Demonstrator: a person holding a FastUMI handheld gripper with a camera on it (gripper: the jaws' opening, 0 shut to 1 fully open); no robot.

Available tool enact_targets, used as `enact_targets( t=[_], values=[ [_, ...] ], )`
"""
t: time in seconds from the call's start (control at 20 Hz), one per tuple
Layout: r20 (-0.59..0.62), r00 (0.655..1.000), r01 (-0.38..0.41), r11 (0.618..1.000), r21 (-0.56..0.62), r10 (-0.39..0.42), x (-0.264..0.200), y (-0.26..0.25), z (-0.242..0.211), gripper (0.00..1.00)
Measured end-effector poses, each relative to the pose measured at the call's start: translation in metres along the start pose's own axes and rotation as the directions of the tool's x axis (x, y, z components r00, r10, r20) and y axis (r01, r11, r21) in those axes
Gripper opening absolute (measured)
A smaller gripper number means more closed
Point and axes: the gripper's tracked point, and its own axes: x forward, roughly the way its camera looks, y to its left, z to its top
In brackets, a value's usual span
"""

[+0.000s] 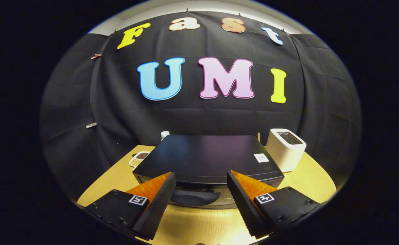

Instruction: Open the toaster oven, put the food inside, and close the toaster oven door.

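Note:
A black toaster oven [206, 156] stands on the wooden table [308, 183], seen from above and in front. Its top panel carries a small white sticker. The door handle [194, 197] shows as a dark curved bar on the front face, just ahead of and between my fingers. My gripper [201, 178] hovers above the oven's front edge, open, with nothing between its fingers. The door looks closed. A small white tray of food [138, 158] with brownish pieces lies on the table at the oven's left rear corner.
A white pop-up toaster [285, 148] stands to the right of the oven, close to its back corner. A small white-capped container [165, 134] sits behind the oven on the left. The table's rounded edge runs near the fingers.

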Motion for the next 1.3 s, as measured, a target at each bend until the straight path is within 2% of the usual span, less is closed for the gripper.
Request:
enact_targets(
  t=[0.3,0.35,0.55,0.7,1.3],
  values=[
    [-0.095,0.995,0.041,0.999,0.007,-0.041,0.021,0.005,-0.033,0.98],
    [-0.065,0.997,0.048,0.999,-0.001,-0.048,0.019,0.005,-0.028,0.99],
    [-0.087,0.995,0.057,0.998,-0.010,-0.057,0.022,0.009,-0.031,0.99],
    [-0.122,0.992,0.035,0.999,0.021,-0.032,0.018,0.013,-0.038,0.99],
    [-0.151,0.988,0.020,1.000,-0.023,-0.023,-0.024,0.018,-0.063,0.99]
  ],
)
